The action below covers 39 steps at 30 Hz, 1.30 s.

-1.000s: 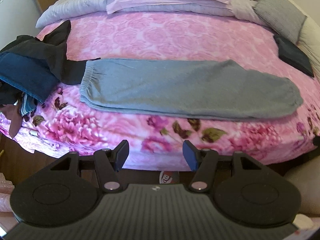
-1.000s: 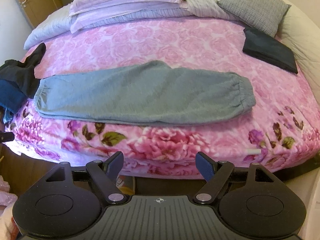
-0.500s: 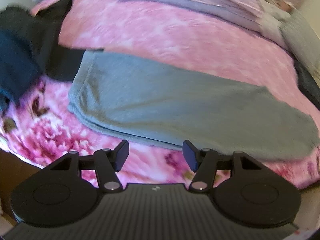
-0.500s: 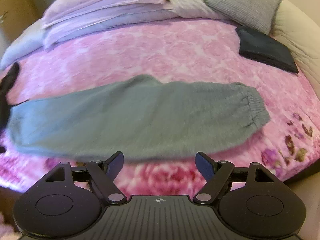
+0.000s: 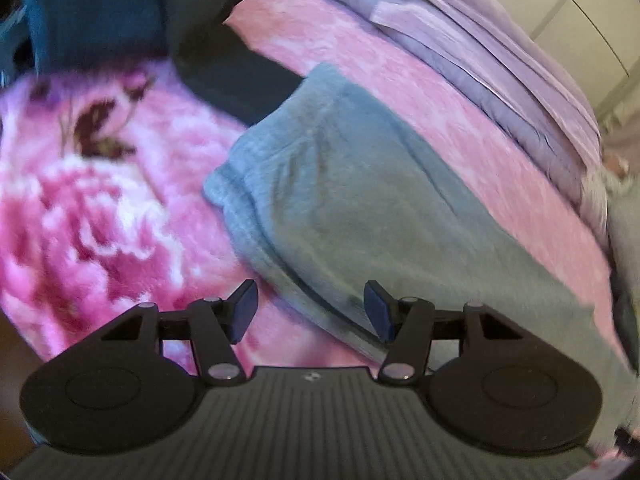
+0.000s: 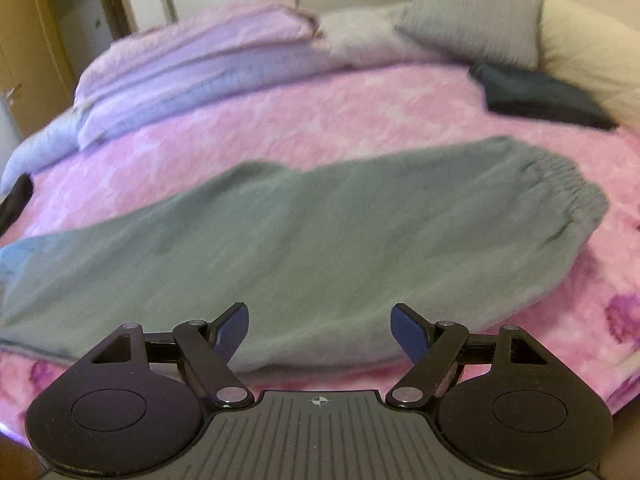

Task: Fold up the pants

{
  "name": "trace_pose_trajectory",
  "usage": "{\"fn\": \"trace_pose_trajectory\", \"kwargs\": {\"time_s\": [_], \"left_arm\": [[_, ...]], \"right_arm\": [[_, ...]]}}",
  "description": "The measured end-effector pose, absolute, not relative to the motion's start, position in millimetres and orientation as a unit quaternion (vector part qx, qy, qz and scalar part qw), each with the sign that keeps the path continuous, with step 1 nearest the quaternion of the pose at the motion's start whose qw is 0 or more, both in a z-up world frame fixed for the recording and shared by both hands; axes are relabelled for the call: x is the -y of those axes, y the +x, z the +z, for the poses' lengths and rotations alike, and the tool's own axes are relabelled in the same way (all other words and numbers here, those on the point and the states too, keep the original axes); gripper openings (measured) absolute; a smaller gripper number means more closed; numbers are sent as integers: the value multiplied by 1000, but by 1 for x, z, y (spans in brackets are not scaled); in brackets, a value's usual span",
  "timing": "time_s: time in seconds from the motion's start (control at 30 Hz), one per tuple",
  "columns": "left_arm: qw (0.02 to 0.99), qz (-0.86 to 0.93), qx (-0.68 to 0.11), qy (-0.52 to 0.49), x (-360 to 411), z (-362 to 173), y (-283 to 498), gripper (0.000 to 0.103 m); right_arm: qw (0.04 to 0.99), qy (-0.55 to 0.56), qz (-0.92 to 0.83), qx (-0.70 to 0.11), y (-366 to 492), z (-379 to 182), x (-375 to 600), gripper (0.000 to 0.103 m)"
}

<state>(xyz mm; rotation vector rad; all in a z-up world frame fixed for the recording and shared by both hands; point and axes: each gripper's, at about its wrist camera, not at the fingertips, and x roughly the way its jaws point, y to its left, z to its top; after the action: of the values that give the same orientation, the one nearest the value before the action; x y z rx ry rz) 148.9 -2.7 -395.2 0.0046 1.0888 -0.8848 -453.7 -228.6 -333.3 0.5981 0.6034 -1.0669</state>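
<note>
Grey sweatpants [image 6: 320, 240] lie flat across a pink floral bedspread [image 6: 340, 112], legs stacked one on the other. Their elastic end [image 6: 560, 184] points to the right in the right wrist view. In the left wrist view the other end of the pants [image 5: 248, 184] lies just ahead, and the near edge of the pants [image 5: 312, 300] runs between the fingers. My left gripper [image 5: 310, 310] is open just above that edge. My right gripper [image 6: 320, 330] is open over the middle of the pants, nothing between its fingers.
Dark clothes [image 5: 224, 52] and a blue garment [image 5: 92, 8] lie piled left of the pants. Folded lilac quilts [image 6: 192, 72] and a grey pillow [image 6: 468, 16] sit at the back of the bed. A folded dark garment [image 6: 540, 98] lies at the right.
Both grippers have moved forward and down from beyond the bed's edge to just over the pants. The left one has swung toward the pants' left end. Both stay open.
</note>
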Motion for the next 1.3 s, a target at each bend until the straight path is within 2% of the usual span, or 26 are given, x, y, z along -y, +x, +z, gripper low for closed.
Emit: {"fn": "trace_pose_trajectory", "kwargs": {"time_s": [0.17,0.3,0.47,0.57,0.67,0.8,0.97,1.03,1.1,1.13,1.23,1.3], "left_arm": [[759,-422,-489,-84,-11,-405,162,55],[746,-420,-496,-144,-17,-414,176,51],[760,-419,-476,-143,-9,-420,175,29],[785,-411,-454,-94,1,-414,168,17],[811,-417,-410,-7,20,-395,150,12],[834,-480,-236,136,59,-345,92,10],[773,-595,-103,194,115,-298,1,10],[717,-662,-66,206,132,-294,-47,3],[653,-718,-67,230,149,-308,-92,3],[627,-735,-78,247,157,-321,-108,9],[579,-740,-146,309,179,-379,-136,11],[568,-735,-199,311,178,-397,-127,11]], "right_arm": [[752,291,-549,-218,-471,-337,195,76],[723,330,-577,-189,-474,-332,161,76],[710,340,-591,-177,-465,-322,150,76],[710,345,-584,-187,-459,-328,159,76],[710,342,-585,-193,-467,-334,173,76],[702,339,-599,-180,-493,-336,191,76],[692,341,-618,-153,-527,-337,213,76],[690,342,-622,-142,-535,-337,220,76],[691,344,-622,-132,-540,-337,224,76],[692,346,-621,-127,-542,-339,225,76],[694,360,-613,-117,-544,-344,227,76],[695,369,-606,-116,-542,-347,227,76]]}}
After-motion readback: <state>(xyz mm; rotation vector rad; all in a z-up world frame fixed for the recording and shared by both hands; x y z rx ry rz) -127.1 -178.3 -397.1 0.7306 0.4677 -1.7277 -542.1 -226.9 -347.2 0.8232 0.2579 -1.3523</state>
